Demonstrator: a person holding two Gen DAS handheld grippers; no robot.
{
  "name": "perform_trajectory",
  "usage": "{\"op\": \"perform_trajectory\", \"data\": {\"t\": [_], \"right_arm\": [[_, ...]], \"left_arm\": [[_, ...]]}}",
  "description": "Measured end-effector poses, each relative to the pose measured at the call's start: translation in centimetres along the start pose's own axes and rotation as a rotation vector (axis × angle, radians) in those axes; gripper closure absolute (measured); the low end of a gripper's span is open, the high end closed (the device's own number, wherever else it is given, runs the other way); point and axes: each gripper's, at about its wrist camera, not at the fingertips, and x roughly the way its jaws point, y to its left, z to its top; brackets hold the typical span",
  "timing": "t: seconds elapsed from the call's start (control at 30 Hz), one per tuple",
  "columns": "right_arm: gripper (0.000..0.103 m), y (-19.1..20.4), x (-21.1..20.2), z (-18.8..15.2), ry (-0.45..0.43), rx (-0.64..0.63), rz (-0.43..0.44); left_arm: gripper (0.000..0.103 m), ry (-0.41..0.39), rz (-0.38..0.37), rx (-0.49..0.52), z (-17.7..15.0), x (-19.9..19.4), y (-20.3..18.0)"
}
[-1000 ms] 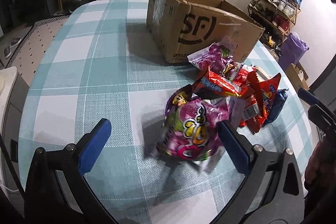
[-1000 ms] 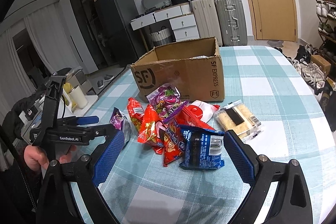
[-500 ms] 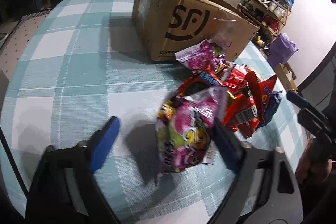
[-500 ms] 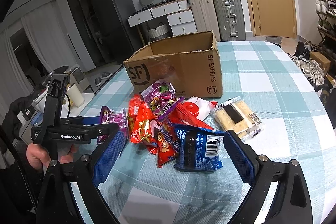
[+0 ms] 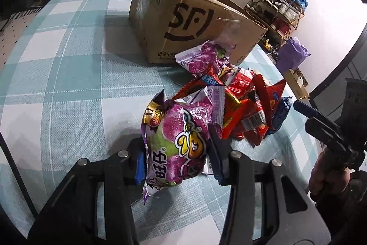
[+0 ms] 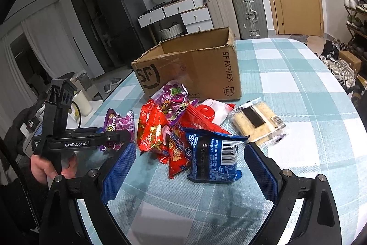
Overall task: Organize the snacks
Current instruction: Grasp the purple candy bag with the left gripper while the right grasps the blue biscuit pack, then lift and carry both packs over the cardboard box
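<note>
The purple bag (image 5: 181,144) sits between the two pads of the left gripper (image 5: 177,164), which are closing and squeezing it. It is shiny, crinkly and puffy, standing tall with its top up. The right gripper (image 6: 190,173) is wide open around a blue pack (image 6: 213,157) on the checked cloth (image 5: 68,75).
</note>
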Motion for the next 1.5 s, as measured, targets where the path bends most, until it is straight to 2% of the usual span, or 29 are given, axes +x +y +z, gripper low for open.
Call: {"op": "perform_trajectory", "data": {"t": [0.2,0.37,0.8,1.0,1.07,1.2,1.33,1.5], "right_arm": [[0.006,-0.6,0.1,-0.1,0.005,0.021,-0.001],[0.006,-1.2,0.7,-0.3,0.02,0.044,-0.014],[0.007,-2.6,3.0,-0.7,0.06,0.053,-0.018],[0.018,-2.9,3.5,-0.6,0.072,0.069,0.005],[0.028,-3.1,3.7,-0.6,0.077,0.08,0.004],[0.055,-3.3,3.8,-0.7,0.087,0.09,0.031],[0.057,-3.6,3.7,-0.9,0.092,0.114,0.057],[0.057,-3.7,2.3,-1.0,0.057,0.129,0.059]], "left_arm": [[0.061,0.0,-0.001,-0.007,-1.2,-1.1,-0.4],[0.061,-0.009,0.03,0.002,-1.4,-2.0,0.0],[0.061,-0.044,0.051,-0.015,-1.8,-5.1,1.2],[0.06,-0.048,0.062,-0.018,-2.0,-5.9,1.3],[0.06,-0.049,0.064,-0.017,-2.1,-6.0,1.2],[0.06,-0.052,0.072,-0.021,-2.3,-6.4,1.1],[0.06,-0.066,0.076,-0.023,-2.3,-7.2,0.8],[0.06,-0.076,0.073,-0.014,-2.5,-8.0,0.2]]}}
